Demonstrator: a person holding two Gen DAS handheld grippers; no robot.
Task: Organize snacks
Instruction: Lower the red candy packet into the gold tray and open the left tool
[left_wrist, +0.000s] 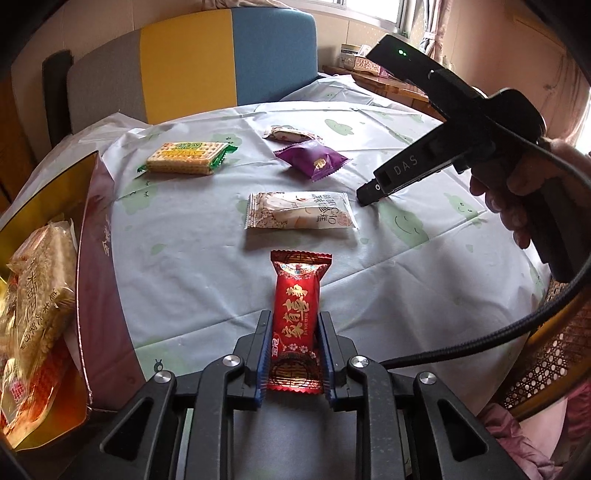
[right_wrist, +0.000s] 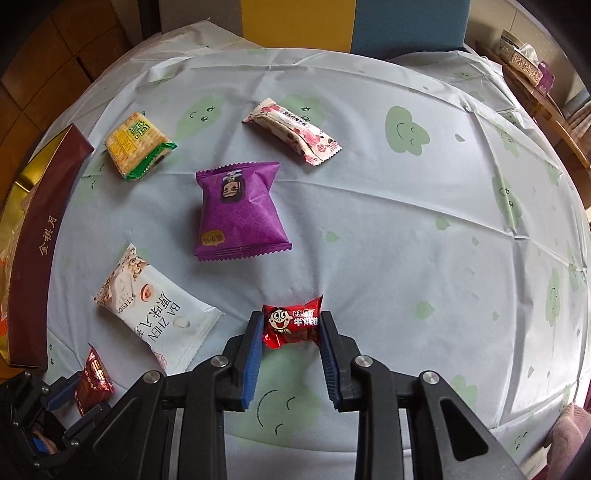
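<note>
Red foil shows between the fingers of both tools. The left tool (left_wrist: 293, 354) is closed on a long red snack bar (left_wrist: 296, 317), gripping its near half while the far half sticks out unsupported over the tabletop (left_wrist: 406, 295). The right tool (right_wrist: 291, 328) is closed on a small red milk candy (right_wrist: 291, 325), pinched only at the very fingertips.

Four snacks lie loose on the pale blue cloth: a cracker pack (right_wrist: 137, 146) nearest the box, a pink-flowered bar (right_wrist: 291, 129) farthest away, a purple pouch (right_wrist: 240, 210) in the middle, and a white cake packet (right_wrist: 159, 314) close to the left tool. The gift box (left_wrist: 92, 258) sits at the left edge of the tabletop, already holding several wrapped items.

The likeliest trouble is the candy. Slick wrapper and a shallow fingertip hold mean a quick swing toward the box could let it slip out and land back on the cloth. The long bar may droop or pivot in the grip, and its free end could catch the box wall on the way in. Both tools heading left to the box together also risk bumping each other, or sweeping the white cake packet aside.
</note>
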